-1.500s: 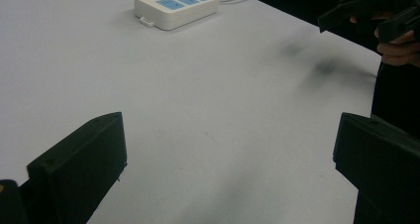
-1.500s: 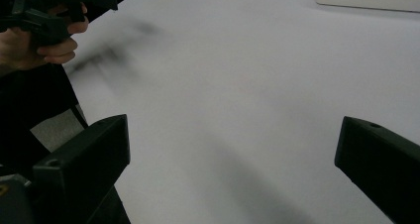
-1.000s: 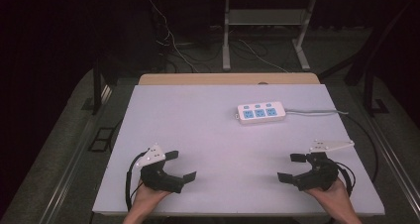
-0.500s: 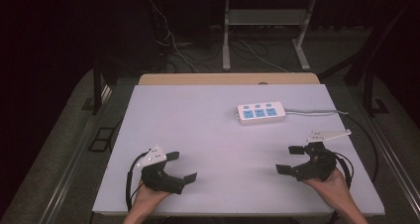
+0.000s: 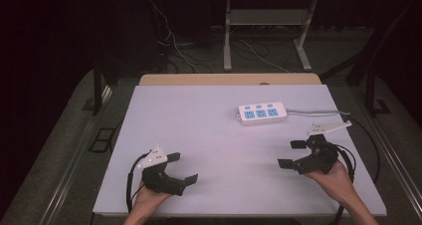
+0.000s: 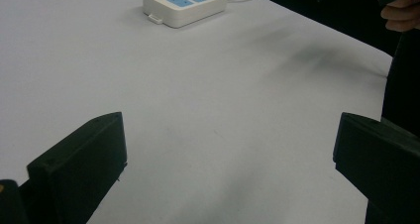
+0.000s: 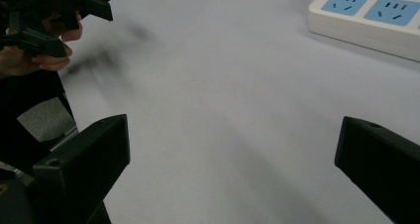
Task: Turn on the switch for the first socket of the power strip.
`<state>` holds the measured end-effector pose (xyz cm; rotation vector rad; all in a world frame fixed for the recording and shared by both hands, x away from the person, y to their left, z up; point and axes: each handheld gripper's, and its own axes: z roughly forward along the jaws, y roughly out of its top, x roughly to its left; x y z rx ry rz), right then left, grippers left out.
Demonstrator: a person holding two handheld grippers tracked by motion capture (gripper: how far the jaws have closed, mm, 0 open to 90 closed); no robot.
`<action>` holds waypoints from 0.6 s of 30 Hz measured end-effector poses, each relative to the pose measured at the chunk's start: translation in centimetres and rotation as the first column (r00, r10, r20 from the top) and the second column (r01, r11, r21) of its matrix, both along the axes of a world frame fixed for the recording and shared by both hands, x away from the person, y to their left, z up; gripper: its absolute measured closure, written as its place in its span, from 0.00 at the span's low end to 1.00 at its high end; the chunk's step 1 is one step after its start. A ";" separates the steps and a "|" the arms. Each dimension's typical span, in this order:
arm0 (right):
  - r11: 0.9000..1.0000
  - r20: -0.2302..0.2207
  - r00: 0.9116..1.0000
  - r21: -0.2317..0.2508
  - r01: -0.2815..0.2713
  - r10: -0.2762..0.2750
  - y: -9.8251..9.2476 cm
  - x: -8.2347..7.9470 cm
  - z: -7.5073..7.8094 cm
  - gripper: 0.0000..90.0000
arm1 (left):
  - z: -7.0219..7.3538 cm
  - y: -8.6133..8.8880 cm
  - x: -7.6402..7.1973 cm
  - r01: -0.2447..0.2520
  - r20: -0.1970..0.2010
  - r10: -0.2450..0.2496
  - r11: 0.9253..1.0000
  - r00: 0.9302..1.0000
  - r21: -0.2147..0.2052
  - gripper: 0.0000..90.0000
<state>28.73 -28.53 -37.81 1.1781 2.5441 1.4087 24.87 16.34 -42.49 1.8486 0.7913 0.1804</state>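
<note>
the pale lilac matte table top (image 5: 219,135) is evenly lit from above, while the floor and background around it sink into near black. soft smeared shadows lie on it ahead of each black two-jaw gripper. the close jaws look soft and grainy; no glare shows.

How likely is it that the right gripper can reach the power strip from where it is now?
Probably yes. The right gripper is open, and bare table lies between it and the power strip. Nothing stands in between.
</note>
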 end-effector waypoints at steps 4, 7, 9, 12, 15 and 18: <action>1.000 -0.004 1.000 -0.016 -0.008 0.008 0.2 0.7 0.4 0.00 | 0.0 0.0 0.0 0.003 0.000 -0.003 1.000 1.000 0.001 0.00; 1.000 -0.002 1.000 -0.025 -0.009 0.009 0.2 1.2 0.8 0.00 | 0.0 0.0 0.0 0.003 -0.003 -0.003 1.000 1.000 0.000 0.00; 1.000 0.003 1.000 -0.029 -0.008 0.008 0.2 1.6 1.1 0.00 | 0.0 0.0 0.0 0.004 -0.004 -0.004 1.000 1.000 -0.003 0.00; 0.999 0.010 1.000 -0.036 -0.007 0.007 0.2 2.1 1.6 0.00 | 0.0 0.0 0.0 0.005 -0.006 -0.006 1.000 1.000 -0.005 0.00; 0.999 0.015 1.000 -0.043 -0.006 0.007 0.2 2.7 2.1 0.00 | 0.0 0.1 0.0 0.005 -0.005 -0.005 1.000 1.000 -0.004 0.00; 0.999 0.018 1.000 -0.044 -0.006 0.007 0.2 3.0 2.3 0.00 | 0.0 0.1 0.0 0.005 -0.006 -0.005 1.000 1.000 -0.004 0.00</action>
